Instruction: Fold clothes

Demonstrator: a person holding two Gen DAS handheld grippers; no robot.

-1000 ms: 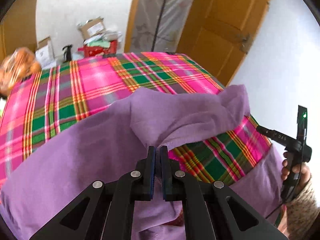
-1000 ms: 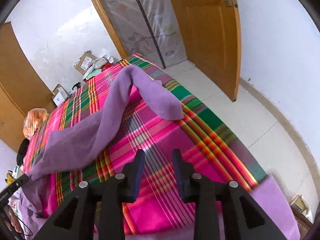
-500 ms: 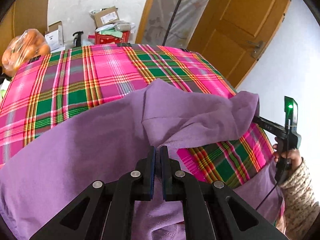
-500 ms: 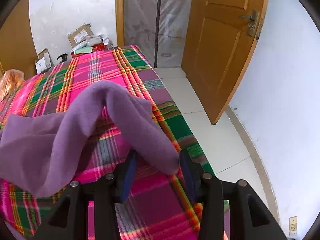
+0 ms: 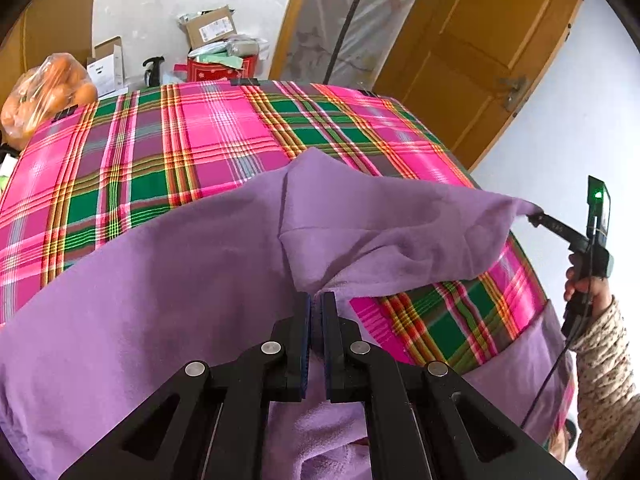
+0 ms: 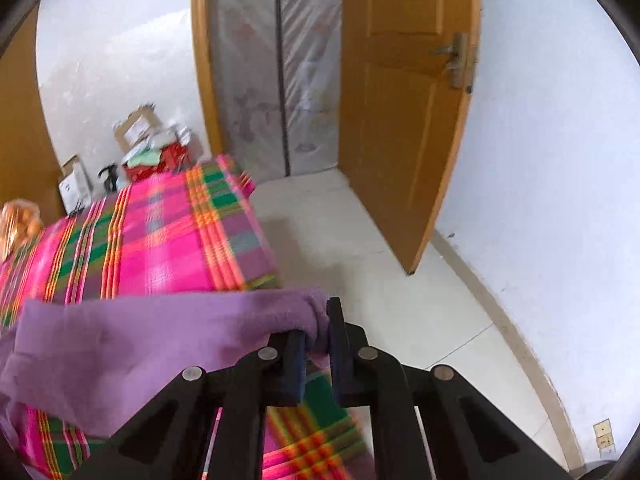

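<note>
The left tool (image 5: pixel 316 300) is clamped tight on a bunched fold of the purple fleece garment (image 5: pixel 168 300), pads nearly touching w/ cloth pinched between them, near the garment's mid edge closest to the camera. From there the fleece spreads wide to the left over the plaid cloth (image 5: pixel 192 136) (pink/green/orange checks) that covers the tabletop, and hangs down below the tool toward the bottom of the left wrist view.

A sleeve-like strip of the garment runs up and to the right, lifted off the plaid, to the right tool (image 5: pixel 538 216), which shows small at the right edge of the same view. The right hand (image 5: pixel 588 284), in a speckled knit sleeve (image 5: pixel 604 368), grips that tool's handle; a green light glows on its top.

In the right wrist view the right tool (image 6: pixel 320 328) has its jaws closing on the sleeve end (image 6: pixel 296 312); the purple cuff sits between the pads and bulges out above the left one. The fabric stretches off to the left, above the plaid cloth's corner, near the tabletop's right edge. This view is motion-blurred, esp. the plaid.

Beyond the tabletop's far side: cardboard boxes (image 5: pixel 210 28), a red box (image 5: pixel 220 70), a clear bag of oranges (image 5: pixel 44 92) at the far left corner. An open wooden door (image 6: pixel 404 112) and pale tiled floor (image 6: pixel 360 248) lie to the right.
</note>
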